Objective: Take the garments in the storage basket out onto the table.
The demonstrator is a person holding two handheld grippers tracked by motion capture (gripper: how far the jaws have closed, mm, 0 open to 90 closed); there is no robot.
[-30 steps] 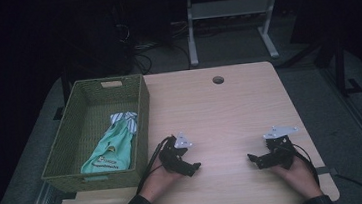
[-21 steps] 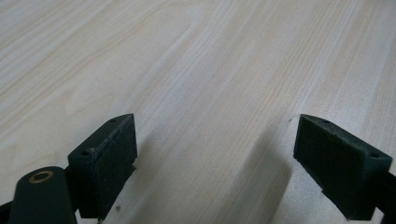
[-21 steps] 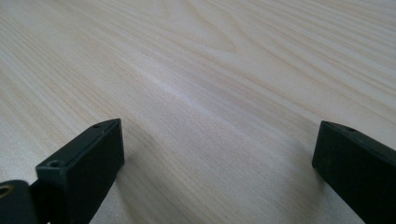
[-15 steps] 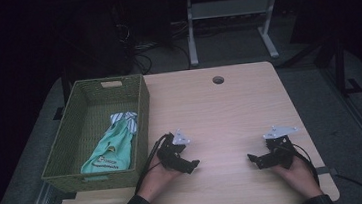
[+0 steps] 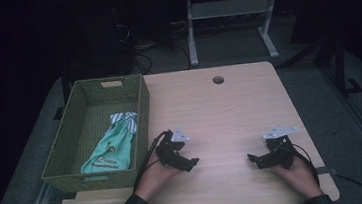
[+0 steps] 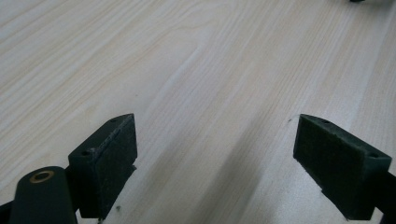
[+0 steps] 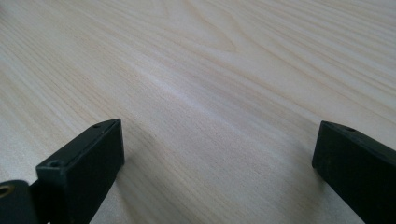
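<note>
- Checked worktop (image 5: 220,108) against the shots from a second back: found no real change. Logged only a slight shuffle at the left hand, nothing picked up or put down. Judged the work as not yet started.
- Noted woven green basket (image 5: 142,110) parked on the worktop's left side, just beside the left hand.
- Spotted green cloth (image 5: 110,149) lying inside the basket, toward its near right corner, with a striped part at the far end. Judged it untouched and well short of either claw.
- Found left claw (image 5: 184,161) resting low over the bare worktop near the basket's right wall, pointed toward the middle. Confirmed it spread wide in the left gripper view (image 6: 215,158), with only wood grain between the pads (image 6: 109,158) and nothing gripped.
- Found right claw (image 5: 256,160) well apart on the right side, pointed inward toward the left one. Confirmed it equally wide apart in the right gripper view (image 7: 217,163), empty, just above bare wood.
- Couldn't tell whether the pads actually touched the worktop or hovered just off it.
- Figured the left claw as the likely one to go for the cloth.
</note>
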